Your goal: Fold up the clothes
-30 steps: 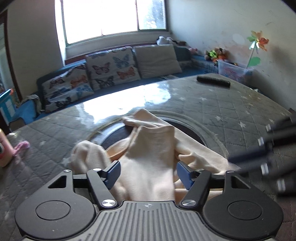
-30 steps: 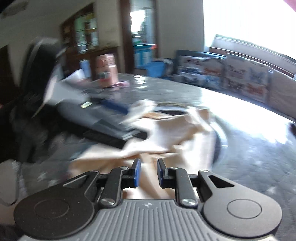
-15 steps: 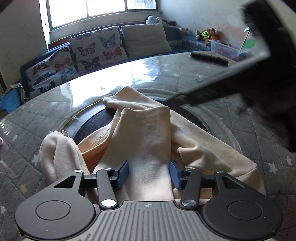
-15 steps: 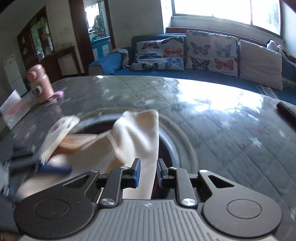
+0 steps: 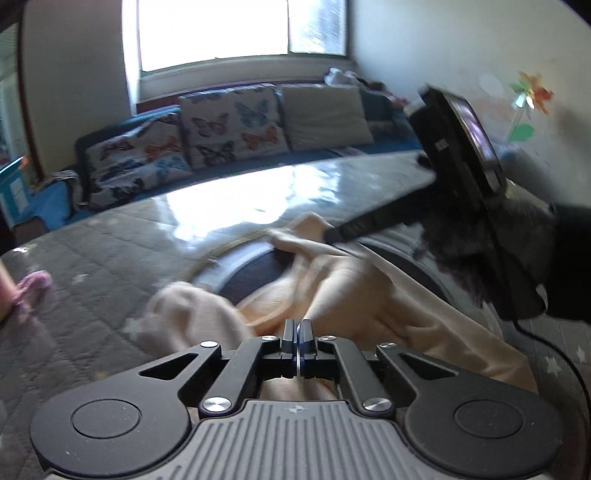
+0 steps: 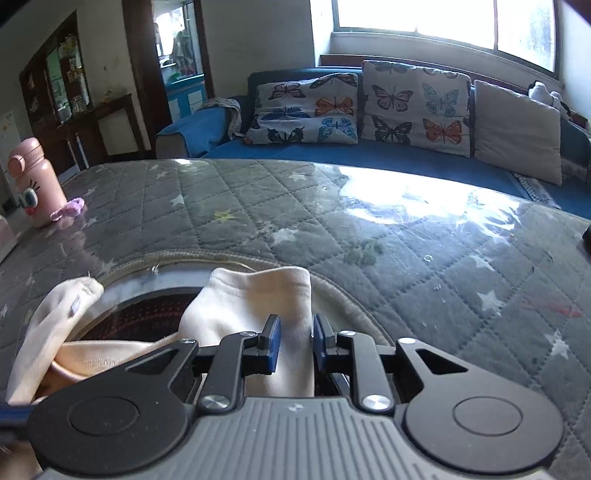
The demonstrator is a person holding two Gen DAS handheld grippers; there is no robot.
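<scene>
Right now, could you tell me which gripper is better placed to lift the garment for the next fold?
Left. The left gripper is shut at the cream garment's near edge, while the right gripper is open, only straddling the sleeve.

A wide window fills the far wall and lets in strong daylight, which glares off the shiny clear cover over the grey quilted table top with its star pattern. Below the window runs a blue sofa carrying two butterfly-print cushions and a plain beige cushion beside them. To the left stands a dark wooden cabinet with glass shelves, next to a dark door frame. The right-hand wall is pale and scuffed, with a coloured paper pinwheel against it. A pink bottle stands near the table's left edge.
</scene>
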